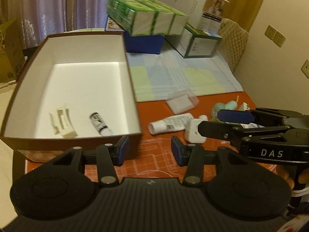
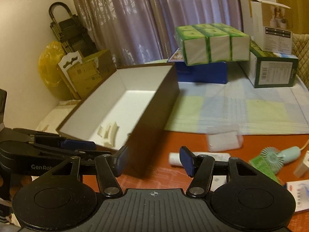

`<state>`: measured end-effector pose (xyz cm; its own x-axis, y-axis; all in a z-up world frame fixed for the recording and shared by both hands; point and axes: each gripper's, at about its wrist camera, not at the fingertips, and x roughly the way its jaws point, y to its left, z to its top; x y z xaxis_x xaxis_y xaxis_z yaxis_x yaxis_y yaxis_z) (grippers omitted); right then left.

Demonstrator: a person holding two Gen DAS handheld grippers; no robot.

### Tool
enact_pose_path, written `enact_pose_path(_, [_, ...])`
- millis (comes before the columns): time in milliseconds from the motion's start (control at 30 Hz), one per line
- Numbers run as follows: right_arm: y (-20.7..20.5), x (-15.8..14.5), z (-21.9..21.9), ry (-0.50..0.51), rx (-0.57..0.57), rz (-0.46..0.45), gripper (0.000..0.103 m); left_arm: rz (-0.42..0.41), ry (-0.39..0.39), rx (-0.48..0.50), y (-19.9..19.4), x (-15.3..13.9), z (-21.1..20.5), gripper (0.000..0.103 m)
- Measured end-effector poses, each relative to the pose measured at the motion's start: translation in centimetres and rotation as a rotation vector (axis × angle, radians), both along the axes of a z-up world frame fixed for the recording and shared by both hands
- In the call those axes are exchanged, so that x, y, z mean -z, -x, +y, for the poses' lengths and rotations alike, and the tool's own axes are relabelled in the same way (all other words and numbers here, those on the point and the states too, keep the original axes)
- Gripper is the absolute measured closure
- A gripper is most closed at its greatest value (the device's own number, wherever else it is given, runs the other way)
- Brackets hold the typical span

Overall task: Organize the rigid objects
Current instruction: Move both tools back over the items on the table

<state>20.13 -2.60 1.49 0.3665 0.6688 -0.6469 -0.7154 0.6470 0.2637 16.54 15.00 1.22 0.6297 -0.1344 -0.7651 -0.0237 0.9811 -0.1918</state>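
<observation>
A brown box with a white inside point(image 1: 87, 44) stands at the left of the orange table. In it lie a cream carton point(image 1: 63, 125) and a small white tube point(image 1: 100, 124). My left gripper point(image 1: 150, 150) is open and empty, just off the box's near right corner. To its right lie a white tube point(image 1: 170, 123), a white block point(image 1: 194, 133), a clear bag point(image 1: 182, 101) and a mint fan point(image 1: 222, 108). My right gripper point(image 2: 154, 160) is open with nothing between its pads, close to the box's side wall point(image 2: 154, 100). The white tube point(image 2: 212, 155) lies just beyond its right finger.
Green tissue packs point(image 1: 154, 19) rest on a blue box point(image 1: 143, 42) at the back, beside a green-white carton point(image 1: 200, 44) and a tall white carton point(image 1: 210, 9). A chequered cloth point(image 1: 173, 73) covers the far table. A wall with sockets runs along the right; cardboard boxes point(image 2: 87, 73) stand left.
</observation>
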Motion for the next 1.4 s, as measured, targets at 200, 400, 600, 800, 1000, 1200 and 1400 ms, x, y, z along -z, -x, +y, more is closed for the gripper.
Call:
enact_pose_path(200, [-0.4,0.5,-3.6,0.03,0.008,0.011,0.047,0.015,0.003,0.024,-0.3,0.6,-3.2,0.061])
enact_pose_path(400, [-1.2,0.7,-6.9,0.049,0.032,0.017,0.047,0.022,-0.003,0.054,-1.1,1.2,-6.3,0.061])
enact_pose_path(600, [-2.2,0.7,-9.8,0.059,0.072,0.024,0.047,0.034,-0.006,0.07,-2.3,2.1,-8.8,0.061])
enact_pose_path(800, [-3.3,0.9,-11.9,0.067,0.091,0.031,0.047,0.05,-0.009,0.074,-3.1,3.0,-10.6,0.061])
enact_pose_path(1000, [-4.1,1.4,-13.4,0.075,0.1,0.04,0.047,0.068,-0.015,0.063,-3.7,3.8,-11.7,0.06])
enact_pose_path(1200, [-4.9,2.2,-14.0,0.09,0.097,0.054,0.047,0.079,-0.024,0.049,-4.1,4.5,-12.1,0.057])
enact_pose_path(1400, [-5.6,3.3,-14.3,0.12,0.098,0.052,0.047,0.076,-0.04,0.039,-4.6,5.4,-12.6,0.052])
